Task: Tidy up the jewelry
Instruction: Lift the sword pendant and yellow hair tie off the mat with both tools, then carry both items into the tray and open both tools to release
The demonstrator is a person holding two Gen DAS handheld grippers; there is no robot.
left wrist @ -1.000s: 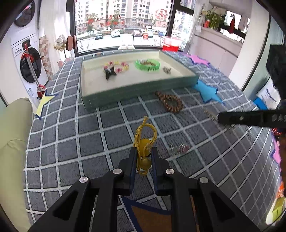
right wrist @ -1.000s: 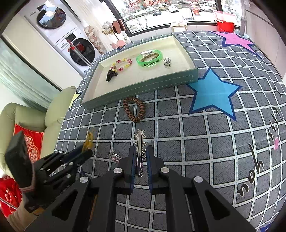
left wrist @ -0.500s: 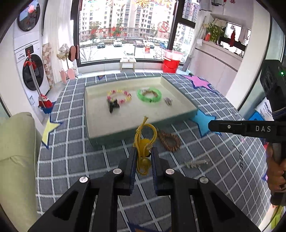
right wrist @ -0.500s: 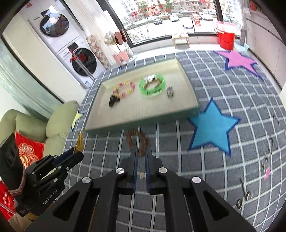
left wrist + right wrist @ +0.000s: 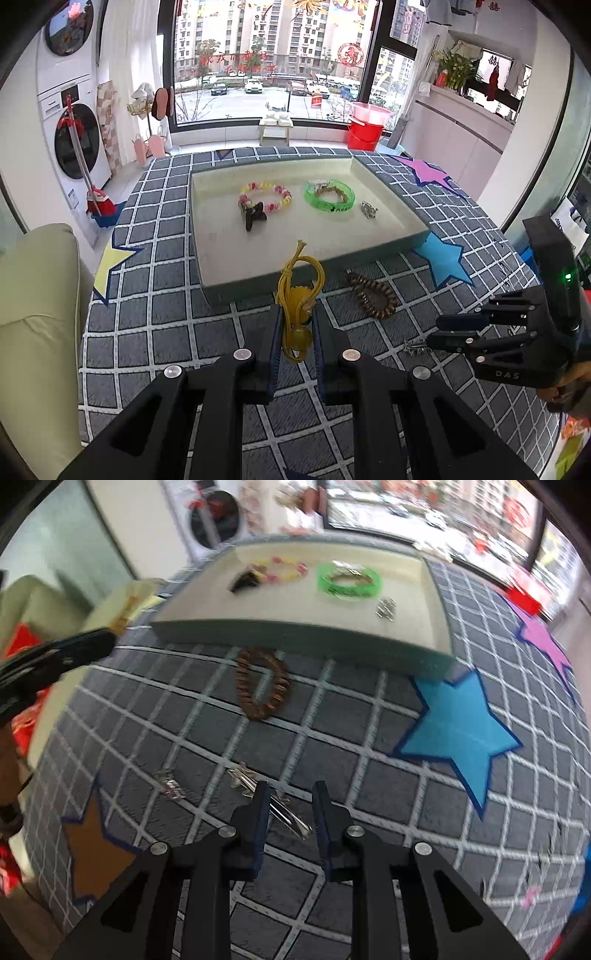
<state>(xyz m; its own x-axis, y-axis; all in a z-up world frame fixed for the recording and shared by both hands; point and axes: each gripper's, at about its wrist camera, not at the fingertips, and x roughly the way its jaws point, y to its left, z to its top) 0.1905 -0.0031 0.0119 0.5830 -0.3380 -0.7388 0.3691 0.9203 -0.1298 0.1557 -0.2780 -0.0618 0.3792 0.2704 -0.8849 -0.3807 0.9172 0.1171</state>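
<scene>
Clamping a yellow cord ornament [image 5: 298, 295] between its fingers, the left gripper [image 5: 295, 325] hung above the grid-patterned cloth [image 5: 155, 306], with the pale tray [image 5: 388, 206] ahead of it. The right gripper [image 5: 290, 801] stood with its jaws apart, and a silver hair clip [image 5: 266, 797] lay on the cloth between the fingertips, not gripped. A brown bead bracelet [image 5: 263, 688] lay further ahead, just before the tray's near wall.

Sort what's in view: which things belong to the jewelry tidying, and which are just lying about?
Job:
tray
yellow cord, clamped in left tongs
silver clip, on the mat at the open right tongs
brown bracelet
small clip

Lying about:
red bucket
mop
stool
</scene>
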